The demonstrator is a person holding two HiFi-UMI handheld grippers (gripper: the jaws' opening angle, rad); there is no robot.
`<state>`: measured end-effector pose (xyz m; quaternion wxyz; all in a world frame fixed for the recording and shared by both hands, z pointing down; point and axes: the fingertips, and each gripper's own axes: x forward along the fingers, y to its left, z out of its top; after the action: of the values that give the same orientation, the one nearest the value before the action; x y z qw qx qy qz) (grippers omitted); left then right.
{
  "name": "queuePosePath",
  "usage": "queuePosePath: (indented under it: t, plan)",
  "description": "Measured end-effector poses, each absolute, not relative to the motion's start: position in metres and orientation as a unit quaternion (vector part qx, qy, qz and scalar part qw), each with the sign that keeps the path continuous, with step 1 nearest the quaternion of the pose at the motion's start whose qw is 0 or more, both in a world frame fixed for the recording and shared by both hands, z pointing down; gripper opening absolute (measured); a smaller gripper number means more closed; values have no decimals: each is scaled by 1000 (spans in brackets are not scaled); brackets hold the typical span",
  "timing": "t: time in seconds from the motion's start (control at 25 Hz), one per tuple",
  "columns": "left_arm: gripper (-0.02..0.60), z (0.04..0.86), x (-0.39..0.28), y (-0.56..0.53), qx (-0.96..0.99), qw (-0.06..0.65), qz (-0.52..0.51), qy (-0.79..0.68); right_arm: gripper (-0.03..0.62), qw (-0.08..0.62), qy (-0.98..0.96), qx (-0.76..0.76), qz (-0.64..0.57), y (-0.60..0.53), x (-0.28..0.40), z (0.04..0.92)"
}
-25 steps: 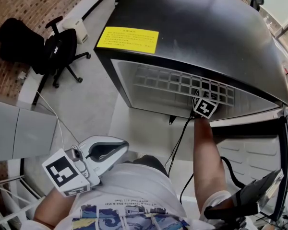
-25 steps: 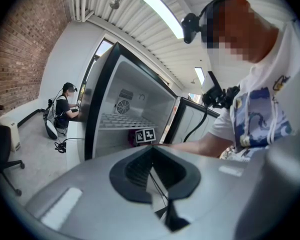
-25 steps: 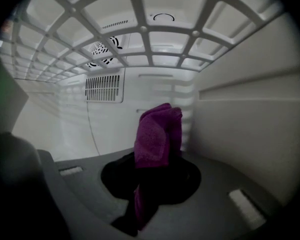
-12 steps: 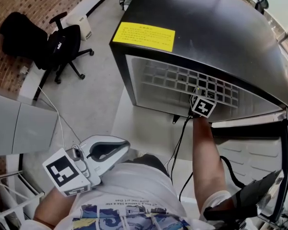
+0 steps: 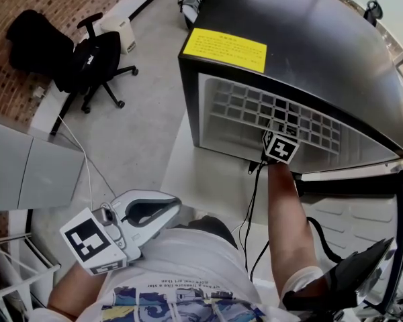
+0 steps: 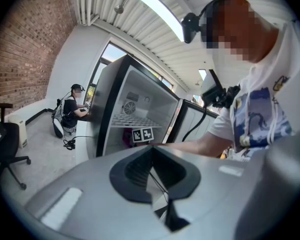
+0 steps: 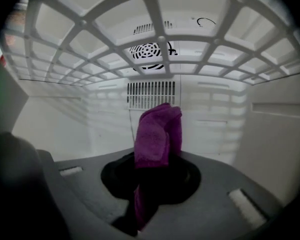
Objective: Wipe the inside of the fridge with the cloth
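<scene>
Purple cloth (image 7: 157, 134) in hand-held gripper (image 7: 151, 171) jaws — inside fridge (image 7: 65, 119)

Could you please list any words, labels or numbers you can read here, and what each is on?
Yellow label on top of the fridge: lines of print, too small to read.
White mark on the black chair: too small to read.
Print on the shirt: blurred.
Nothing can be quoted.

Grey left tongs (image 5: 176, 205), black-and-white marker cube (image 5: 91, 241), white T-shirt (image 5: 188, 263) printed blue.
</scene>
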<state>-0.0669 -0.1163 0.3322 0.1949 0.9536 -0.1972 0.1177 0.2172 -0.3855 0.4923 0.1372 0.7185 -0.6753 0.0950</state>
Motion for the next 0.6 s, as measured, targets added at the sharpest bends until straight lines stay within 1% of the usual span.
queuePosePath:
  t: [0.6]
  plan:
    - [5,331,-88,-111,947,195,119,-226,54,142,-716,678,81,-401,154,491]
